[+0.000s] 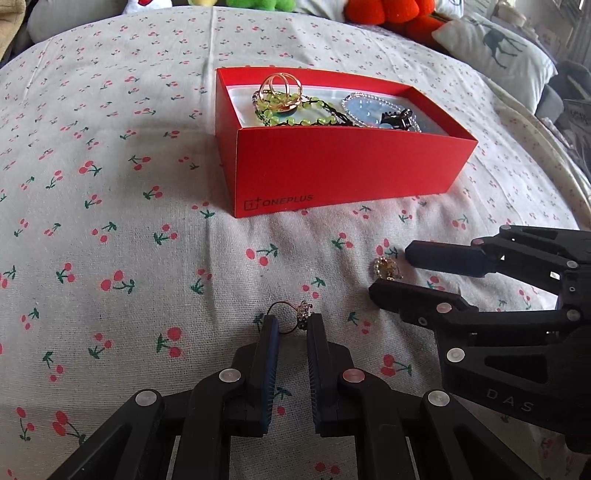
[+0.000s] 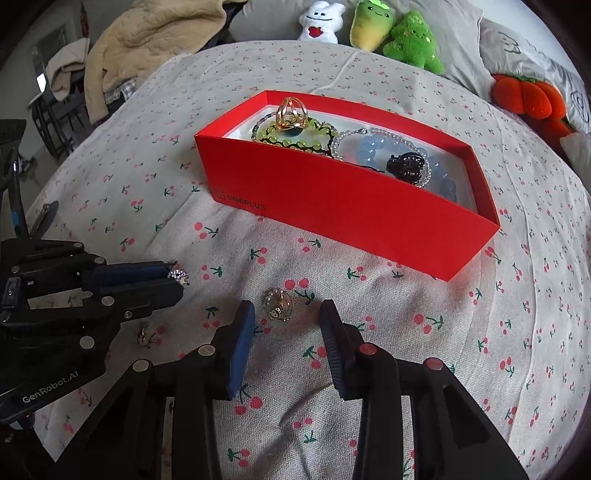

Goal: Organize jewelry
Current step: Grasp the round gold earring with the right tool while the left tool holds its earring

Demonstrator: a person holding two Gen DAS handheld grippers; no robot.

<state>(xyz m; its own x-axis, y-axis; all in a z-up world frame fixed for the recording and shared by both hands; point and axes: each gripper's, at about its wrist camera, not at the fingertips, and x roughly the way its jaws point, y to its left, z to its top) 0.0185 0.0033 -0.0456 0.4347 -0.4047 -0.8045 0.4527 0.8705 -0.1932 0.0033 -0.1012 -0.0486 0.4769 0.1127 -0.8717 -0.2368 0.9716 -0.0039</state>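
Note:
A red OnePlus box (image 1: 343, 166) (image 2: 354, 206) lies on the cherry-print bedsheet and holds a gold ring (image 1: 279, 92), a green bead bracelet (image 1: 295, 110), a blue bead bracelet (image 2: 373, 151) and a black hair clip (image 2: 406, 164). My left gripper (image 1: 291, 325) (image 2: 173, 277) is shut on a thin ring with a jewelled top (image 1: 303, 312) (image 2: 178, 275), just above the sheet. My right gripper (image 2: 286, 312) (image 1: 391, 271) is open, its fingers either side of a gold jewelled ring (image 2: 279, 304) (image 1: 386, 267) lying on the sheet.
Another small piece of jewelry (image 2: 144, 335) lies on the sheet beside the left gripper. Plush toys (image 2: 388, 33) and pillows (image 1: 495, 48) line the far side of the bed. A beige blanket (image 2: 155, 40) lies at the back left.

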